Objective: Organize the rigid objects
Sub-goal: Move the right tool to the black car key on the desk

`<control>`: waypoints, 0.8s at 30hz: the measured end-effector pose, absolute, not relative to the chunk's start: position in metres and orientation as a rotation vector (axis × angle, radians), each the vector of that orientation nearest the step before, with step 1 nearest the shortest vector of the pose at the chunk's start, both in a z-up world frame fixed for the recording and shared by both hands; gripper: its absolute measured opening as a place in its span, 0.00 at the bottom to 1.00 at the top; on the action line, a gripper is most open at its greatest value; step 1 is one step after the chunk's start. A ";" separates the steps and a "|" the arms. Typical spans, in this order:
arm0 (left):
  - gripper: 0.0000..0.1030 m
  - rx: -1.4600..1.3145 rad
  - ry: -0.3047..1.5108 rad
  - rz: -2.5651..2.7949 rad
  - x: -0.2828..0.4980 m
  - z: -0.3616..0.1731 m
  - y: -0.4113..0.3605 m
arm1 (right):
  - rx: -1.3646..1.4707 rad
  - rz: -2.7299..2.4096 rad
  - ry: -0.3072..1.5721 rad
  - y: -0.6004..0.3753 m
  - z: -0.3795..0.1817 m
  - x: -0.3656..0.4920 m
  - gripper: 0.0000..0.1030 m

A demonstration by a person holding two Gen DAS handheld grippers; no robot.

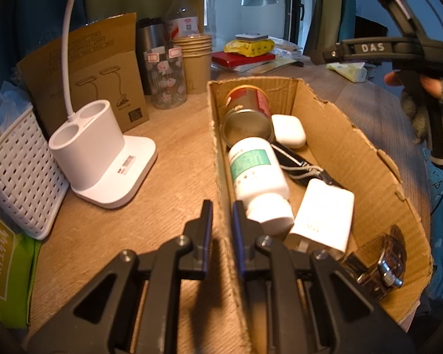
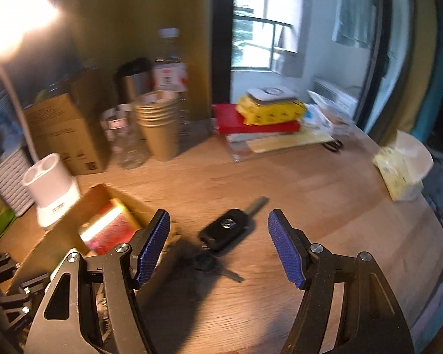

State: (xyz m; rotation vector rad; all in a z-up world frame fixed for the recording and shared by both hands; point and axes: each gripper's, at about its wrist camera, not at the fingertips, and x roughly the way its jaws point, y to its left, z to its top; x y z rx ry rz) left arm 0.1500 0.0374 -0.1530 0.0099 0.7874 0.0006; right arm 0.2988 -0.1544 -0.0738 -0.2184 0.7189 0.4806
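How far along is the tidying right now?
Mostly done: the torn cardboard box already holds a red tin can, white pill bottle, white earbud case, white charger block and sunglasses. The left gripper pinches the box wall. Left: the black car key on the table, between the open right gripper.

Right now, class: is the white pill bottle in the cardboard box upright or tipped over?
Tipped over. The white pill bottle lies on its side in the cardboard box, cap toward the camera, label facing up.

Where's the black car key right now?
In the right wrist view, the black car key lies on the wooden table ahead of the open right gripper, just right of the cardboard box.
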 end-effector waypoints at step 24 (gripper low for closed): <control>0.16 0.006 0.791 0.001 0.151 -0.154 0.041 | -0.119 0.485 0.884 -0.157 -0.140 0.362 0.70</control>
